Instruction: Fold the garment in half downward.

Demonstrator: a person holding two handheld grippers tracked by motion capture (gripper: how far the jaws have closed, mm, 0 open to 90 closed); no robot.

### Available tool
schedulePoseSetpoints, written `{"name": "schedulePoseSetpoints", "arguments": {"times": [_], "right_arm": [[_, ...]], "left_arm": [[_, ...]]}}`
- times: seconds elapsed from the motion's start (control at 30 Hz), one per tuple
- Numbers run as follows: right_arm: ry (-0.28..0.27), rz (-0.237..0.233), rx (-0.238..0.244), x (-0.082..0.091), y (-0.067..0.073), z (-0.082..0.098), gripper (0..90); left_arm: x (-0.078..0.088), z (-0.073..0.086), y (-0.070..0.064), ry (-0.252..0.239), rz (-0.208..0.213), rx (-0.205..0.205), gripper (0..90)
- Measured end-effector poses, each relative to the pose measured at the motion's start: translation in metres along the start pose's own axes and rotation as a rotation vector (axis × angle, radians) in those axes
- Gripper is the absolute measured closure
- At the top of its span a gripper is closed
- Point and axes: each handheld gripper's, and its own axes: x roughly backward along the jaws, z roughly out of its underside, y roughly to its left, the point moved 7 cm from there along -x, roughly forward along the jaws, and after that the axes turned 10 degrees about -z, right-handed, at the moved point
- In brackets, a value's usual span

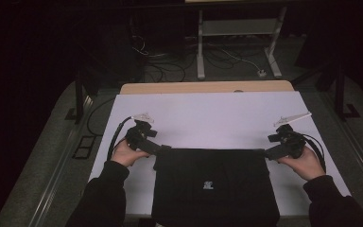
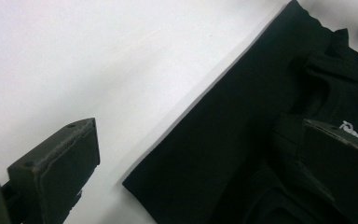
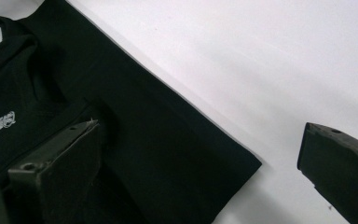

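We have a black folded garment [image 1: 215, 187] lying on the white sheet [image 1: 208, 113] that covers the table, close to the near edge and centred between the side edges, its small white logo [image 1: 208, 185] facing up. Our left gripper [image 1: 163, 149] sits at the garment's far left corner and our right gripper [image 1: 268, 153] at its far right corner. Both pairs of jaws stand wide apart, each straddling its corner, one jaw over cloth and one over bare sheet; nothing is clamped yet.

The risk, as we judge it, lies in the bite. If we close too shallow, we catch only the top layer and the fold opens as we lift. If one side grips before the other, the cloth skews or drags toward the near edge. A jaw scraping low could also pinch the sheet along with the fabric.
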Motion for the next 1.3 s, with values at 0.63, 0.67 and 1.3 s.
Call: {"name": "schedulePoseSetpoints", "arguments": {"times": [0.63, 0.67, 1.3], "right_arm": [[0.010, -0.010, -0.015, -0.009, -0.009, 0.007, 0.0], [0.014, -0.009, -0.015, -0.010, -0.010, 0.007, 0.0], [0.067, -0.009, -0.026, -0.023, -0.014, 0.018, 0.0]], "left_arm": [[-0.017, 0.015, 0.007, 0.011, 0.013, 0.037, 0.0], [-0.017, 0.016, 0.007, 0.011, 0.012, 0.040, 0.0], [-0.026, 0.025, 0.012, 0.053, 0.011, 0.039, 0.0]]}}
